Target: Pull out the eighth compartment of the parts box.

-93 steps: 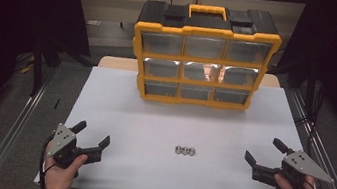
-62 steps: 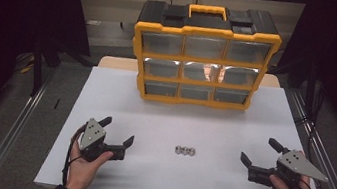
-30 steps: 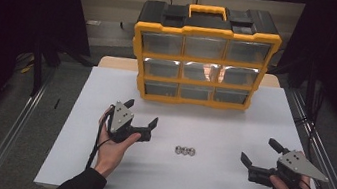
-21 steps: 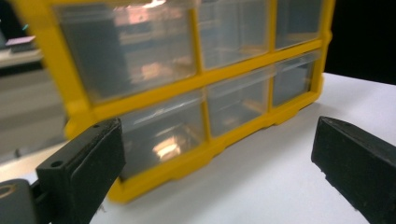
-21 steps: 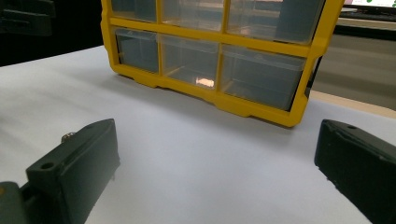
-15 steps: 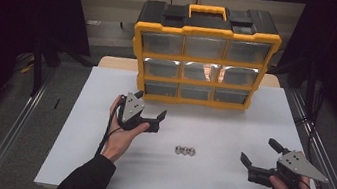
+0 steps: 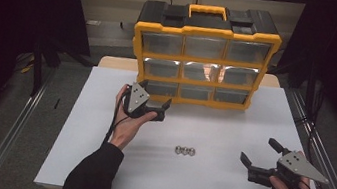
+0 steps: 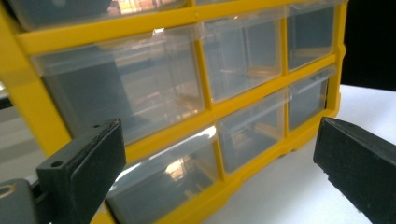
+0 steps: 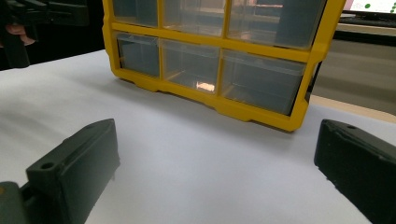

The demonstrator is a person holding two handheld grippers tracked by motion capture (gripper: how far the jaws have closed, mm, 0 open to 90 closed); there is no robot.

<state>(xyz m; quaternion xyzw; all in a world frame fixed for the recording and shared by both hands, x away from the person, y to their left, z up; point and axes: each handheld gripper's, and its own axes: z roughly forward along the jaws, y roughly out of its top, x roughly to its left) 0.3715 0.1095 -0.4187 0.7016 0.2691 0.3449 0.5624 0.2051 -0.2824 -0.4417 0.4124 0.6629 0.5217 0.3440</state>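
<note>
Looking down from the high view, the left gripper (image 7: pixel 154 103) hangs with jaws spread wide just before the bottom-left drawer (image 7: pixel 160 88) of a yellow organizer box (image 7: pixel 204 58), while the right gripper (image 7: pixel 261 156) waits, also wide, well apart, with three small nuts (image 7: pixel 185 151) between them. Along the left gripper view, the drawers (image 8: pixel 168 179) sit close ahead between its parted jaws. Along the right gripper view, the box (image 9: pixel 210 56) stands farther off across the white table (image 9: pixel 196 168).

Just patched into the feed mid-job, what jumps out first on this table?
The yellow organizer with clear drawers stands upright at the far edge of the white table. The left gripper, jaws open, is up close to its bottom-left drawer. A short row of small metal nuts lies mid-table, and the right gripper sits open near the front right.
</note>
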